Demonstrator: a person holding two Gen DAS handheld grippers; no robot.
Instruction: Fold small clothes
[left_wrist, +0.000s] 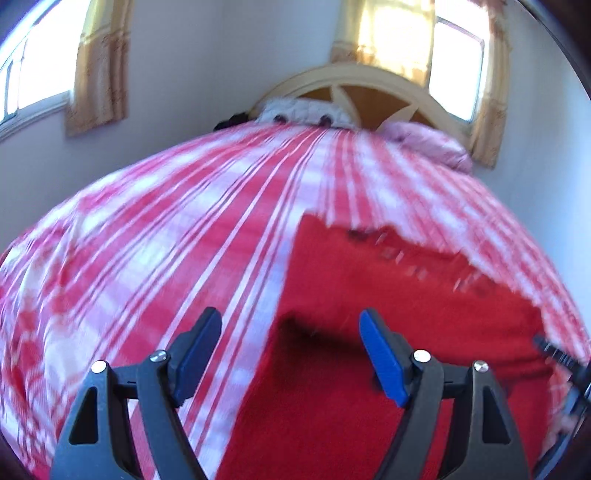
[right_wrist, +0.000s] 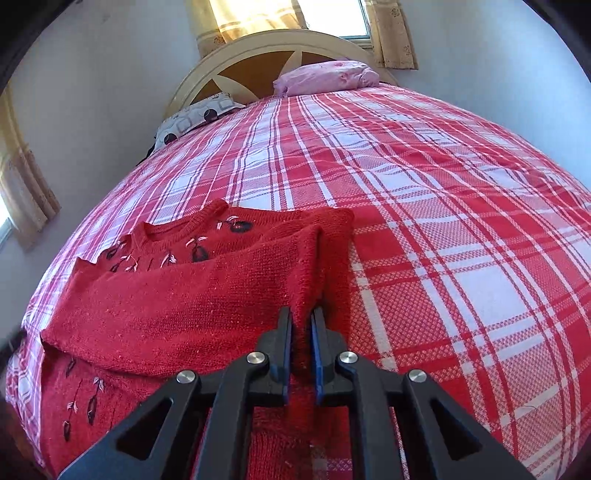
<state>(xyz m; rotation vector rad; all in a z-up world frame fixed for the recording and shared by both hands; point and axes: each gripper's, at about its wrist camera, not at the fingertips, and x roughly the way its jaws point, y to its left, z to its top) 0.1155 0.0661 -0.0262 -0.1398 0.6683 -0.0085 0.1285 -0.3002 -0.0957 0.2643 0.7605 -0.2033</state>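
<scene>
A red knitted sweater (right_wrist: 177, 295) with dark and pink embroidered flowers lies on the red and white checked bedspread (right_wrist: 424, 221). One sleeve is folded across its front. My right gripper (right_wrist: 301, 317) is shut on a pinched ridge of the red knit at the sweater's right edge. In the blurred left wrist view the sweater (left_wrist: 388, 314) fills the lower right. My left gripper (left_wrist: 290, 319) hovers open over its left edge, nothing between the blue pads (left_wrist: 380, 354). The other gripper's black tip (left_wrist: 557, 354) shows at the right edge.
A cream and brown headboard (right_wrist: 258, 55) stands at the bed's far end, with a pink pillow (right_wrist: 325, 77) and a patterned white pillow (right_wrist: 195, 114) before it. Curtained windows (left_wrist: 454, 55) flank the bed. Bedspread stretches bare to the right of the sweater.
</scene>
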